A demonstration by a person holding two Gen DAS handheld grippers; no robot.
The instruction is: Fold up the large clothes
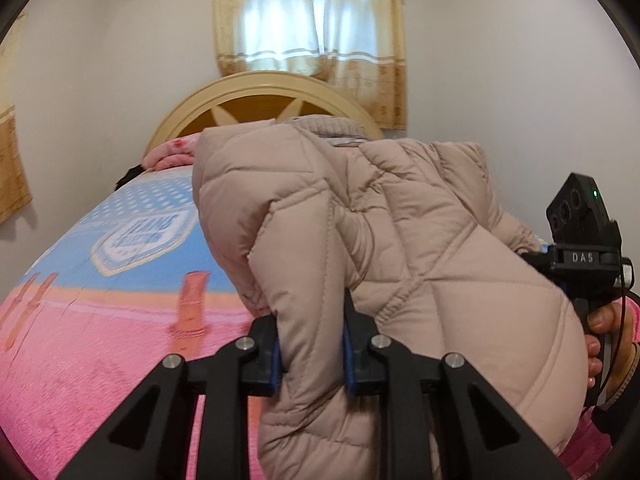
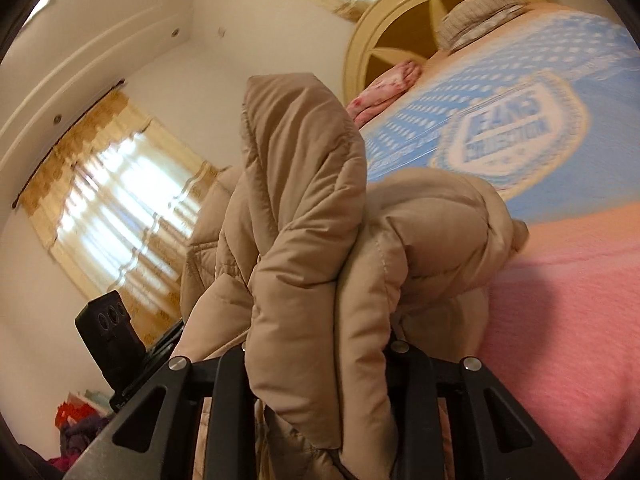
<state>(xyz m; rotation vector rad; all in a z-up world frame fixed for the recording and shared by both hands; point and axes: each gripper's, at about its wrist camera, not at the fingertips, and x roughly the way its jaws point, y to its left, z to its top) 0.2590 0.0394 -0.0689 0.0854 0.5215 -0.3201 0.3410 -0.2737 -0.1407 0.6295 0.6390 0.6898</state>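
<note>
Holding a beige puffer jacket (image 1: pixel 400 240) up off the bed (image 1: pixel 100 320) with both tongs. My left gripper (image 1: pixel 311 344) is clamped on a padded fold, my right gripper (image 2: pixel 320 364) clamped on another bunch. Jacket hangs between them over the pink and blue blanket (image 2: pixel 560 320), headboard (image 1: pixel 260 96) behind.

My left gripper (image 1: pixel 311 344) is clamped on a fold of the padded jacket (image 1: pixel 400 248), which rises in front of me above the bed (image 1: pixel 100 340). My right gripper (image 2: pixel 320 364) pinches another fold of it, to the right of the left one. Behind the jacket stands the headboard (image 1: pixel 256 92), pillows (image 1: pixel 172 156) lying against it, and the curtained window (image 1: pixel 308 20) sits on the wall above.
</note>
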